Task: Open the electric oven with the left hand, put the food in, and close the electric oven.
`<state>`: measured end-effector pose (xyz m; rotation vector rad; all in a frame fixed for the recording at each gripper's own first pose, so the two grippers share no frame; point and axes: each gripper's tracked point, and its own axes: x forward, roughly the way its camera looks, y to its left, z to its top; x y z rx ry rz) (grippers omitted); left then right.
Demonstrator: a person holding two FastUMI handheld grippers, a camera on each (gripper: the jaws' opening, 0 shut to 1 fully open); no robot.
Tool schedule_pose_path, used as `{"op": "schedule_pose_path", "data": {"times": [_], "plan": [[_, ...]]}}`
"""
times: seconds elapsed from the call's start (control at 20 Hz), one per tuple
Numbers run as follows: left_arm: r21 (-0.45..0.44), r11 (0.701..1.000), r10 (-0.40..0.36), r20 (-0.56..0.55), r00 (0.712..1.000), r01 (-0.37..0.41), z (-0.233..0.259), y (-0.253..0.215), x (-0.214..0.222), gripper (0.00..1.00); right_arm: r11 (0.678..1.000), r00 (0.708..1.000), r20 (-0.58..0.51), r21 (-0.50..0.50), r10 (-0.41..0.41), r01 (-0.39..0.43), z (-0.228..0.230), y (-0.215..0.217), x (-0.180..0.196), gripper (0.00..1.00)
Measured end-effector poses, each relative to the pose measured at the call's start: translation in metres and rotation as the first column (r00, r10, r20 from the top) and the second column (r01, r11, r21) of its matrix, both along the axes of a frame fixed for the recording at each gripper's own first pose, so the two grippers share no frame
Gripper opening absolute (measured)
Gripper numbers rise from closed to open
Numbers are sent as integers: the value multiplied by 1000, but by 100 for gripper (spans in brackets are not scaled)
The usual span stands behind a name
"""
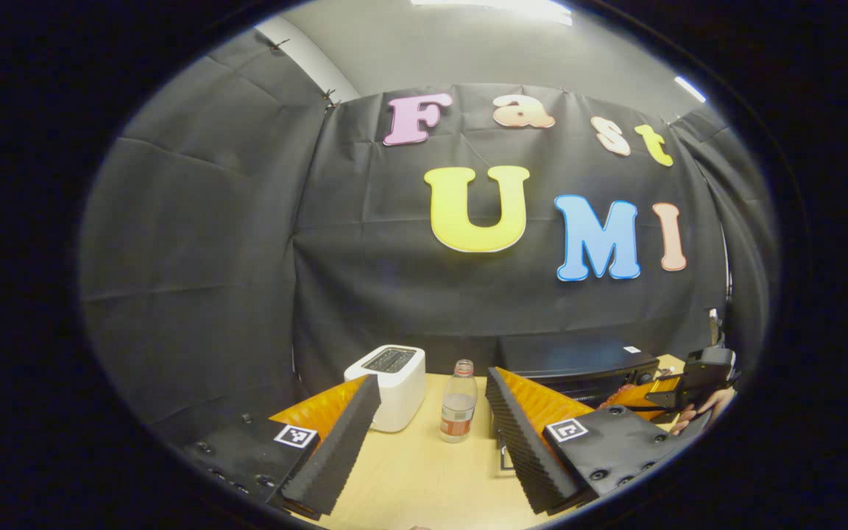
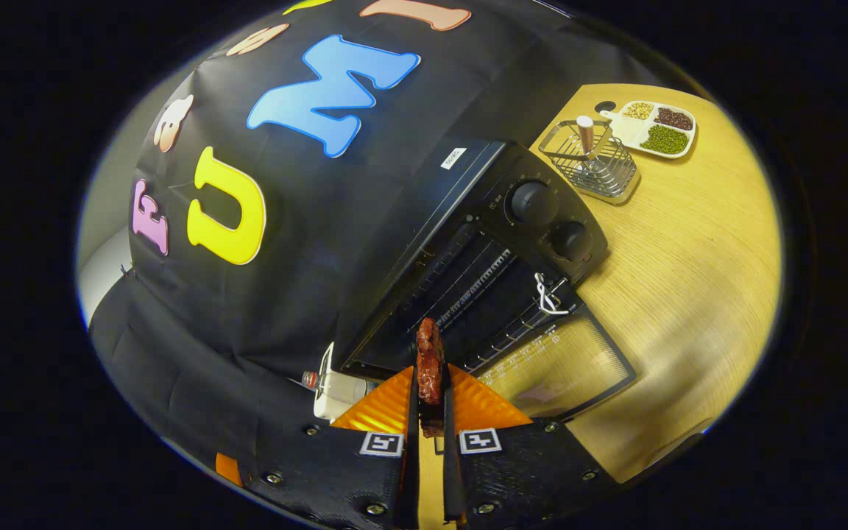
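In the left gripper view, the left gripper [image 1: 431, 434] has its fingers spread wide with nothing between them, over a pale wooden worktop [image 1: 424, 478]. Just past the fingertips, a clear bottle [image 1: 458, 401] with a red label stands upright on the worktop, and a white toaster [image 1: 389, 386] sits beside it to the left, the two near but apart. Farther right is the black oven [image 1: 578, 361], and at the right edge the other gripper [image 1: 696, 379] shows with a hand [image 1: 704, 412] around it. Black cloth [image 1: 210, 258] walls the booth behind and to the side, under a grey ceiling.

In the right gripper view, the right gripper [image 2: 430, 412] is tilted, and its fingers stand narrow, pressed on either side of a dark red piece of food [image 2: 430, 361] that sticks out past the tips. Directly beyond it the oven [image 2: 542, 206] stands open, its glass door [image 2: 564, 368] lying flat on the worktop [image 2: 689, 280] and wire racks [image 2: 468, 287] visible inside. The food is held just outside the oven's mouth, over the door's hinge edge. A broad bare stretch of worktop lies to the right of the door. At the far corner stand a wire basket [image 2: 597, 162] and, beside it, a divided tray [image 2: 652, 129] of beans.
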<state>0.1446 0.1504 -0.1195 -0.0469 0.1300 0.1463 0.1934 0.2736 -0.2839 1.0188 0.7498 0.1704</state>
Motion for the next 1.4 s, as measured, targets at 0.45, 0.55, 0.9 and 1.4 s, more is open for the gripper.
{"op": "schedule_pose_path", "data": {"times": [0.45, 0.55, 0.9, 1.4], "plan": [[26, 1000, 11, -32, 999, -10, -7, 11, -5, 100, 998, 998, 12, 13, -65, 65, -26, 20, 51, 13], [21, 999, 30, -47, 998, -29, -9, 17, -7, 100, 997, 997, 31, -4, -72, 72, -29, 21, 63, 13], [18, 999, 41, -90, 995, -39, -25, 17, -11, 97, 994, 994, 53, -37, -96, 98, -47, 23, 86, 14], [6, 1000, 20, -106, 994, -20, -28, 6, -2, 98, 953, 992, 105, -286, -75, 103, -58, -4, 95, 42]]}}
